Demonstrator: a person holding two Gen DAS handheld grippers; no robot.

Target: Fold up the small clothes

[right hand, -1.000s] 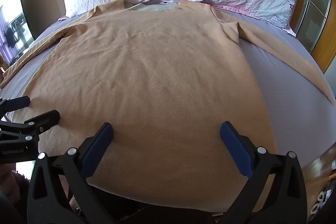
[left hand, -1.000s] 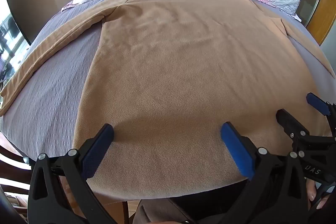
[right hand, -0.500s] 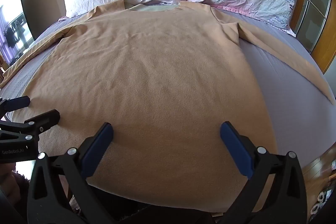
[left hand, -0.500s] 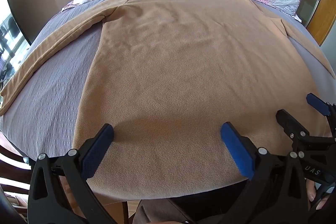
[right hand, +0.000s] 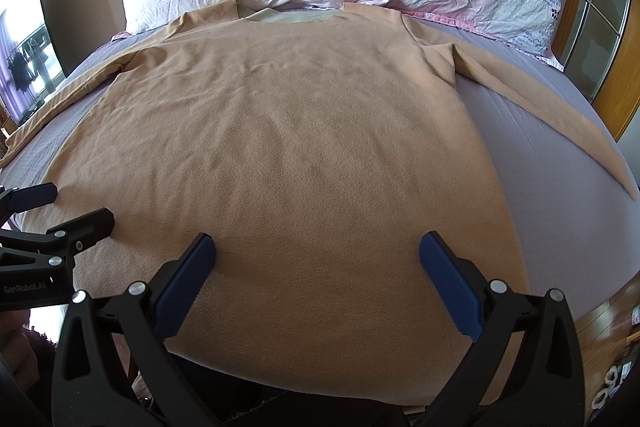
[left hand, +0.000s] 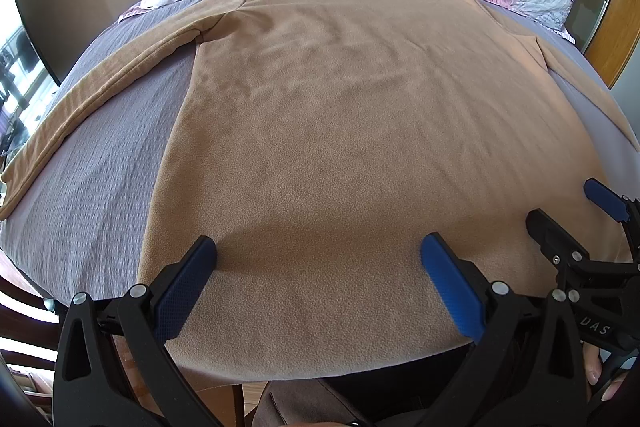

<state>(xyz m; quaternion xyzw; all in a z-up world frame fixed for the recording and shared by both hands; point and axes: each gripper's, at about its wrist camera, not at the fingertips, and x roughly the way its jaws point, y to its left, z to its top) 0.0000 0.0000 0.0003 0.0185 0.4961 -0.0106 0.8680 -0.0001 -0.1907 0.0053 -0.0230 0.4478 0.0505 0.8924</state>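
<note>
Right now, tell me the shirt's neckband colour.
The neckband is pale cream against the tan shirt; right wrist view shows it best.

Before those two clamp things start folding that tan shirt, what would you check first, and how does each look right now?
1. Shirt spread flat on the bed: ok, only light wrinkles.
2. Both sleeves laid out to the sides: ok.
3. Left gripper jaws wide apart: ok.
4. Right gripper jaws wide apart: ok.
5. Both grippers near the shirt's bottom hem: ok.
6. Jaws touching the cloth or hovering above it: cannot tell.
</note>
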